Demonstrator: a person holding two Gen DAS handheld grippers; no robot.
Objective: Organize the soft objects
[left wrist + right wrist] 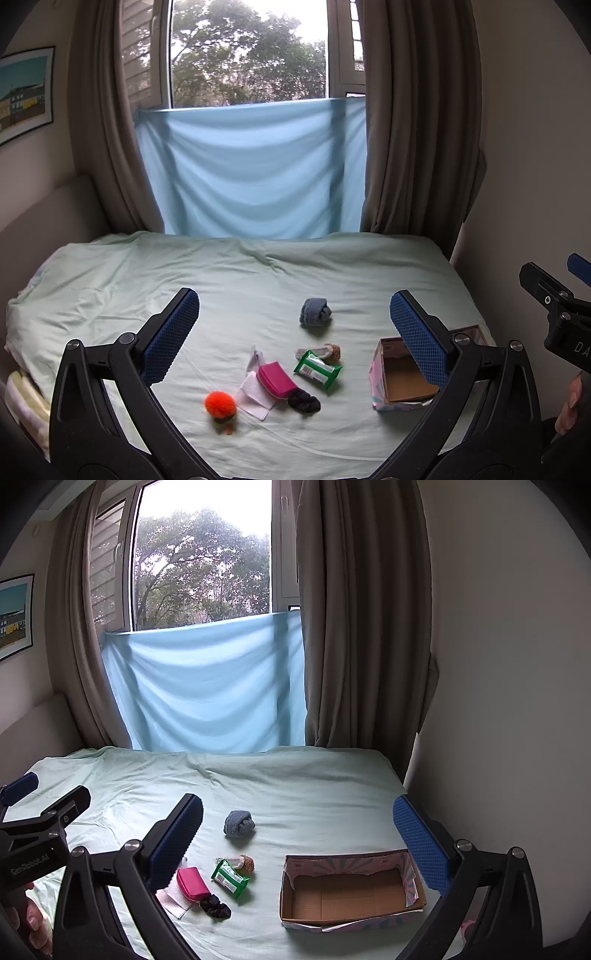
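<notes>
Both tongs, left [294, 330] and right [298, 830], hover spread wide and empty above the bed [258, 273], facing the window.

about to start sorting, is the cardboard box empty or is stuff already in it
Empty: the right wrist view shows only bare brown floor inside the box; the soft items lie outside it.

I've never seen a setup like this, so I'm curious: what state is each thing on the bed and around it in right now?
Left claw: open, holding nothing.
Right claw: open, holding nothing.
Cardboard box: open-topped, empty.
Pink pouch: lying closed, on the white cloth.
Blue sock: rolled into a ball.
Green wipes pack: lying flat.
Window: open.
Curtains: drawn aside.
</notes>
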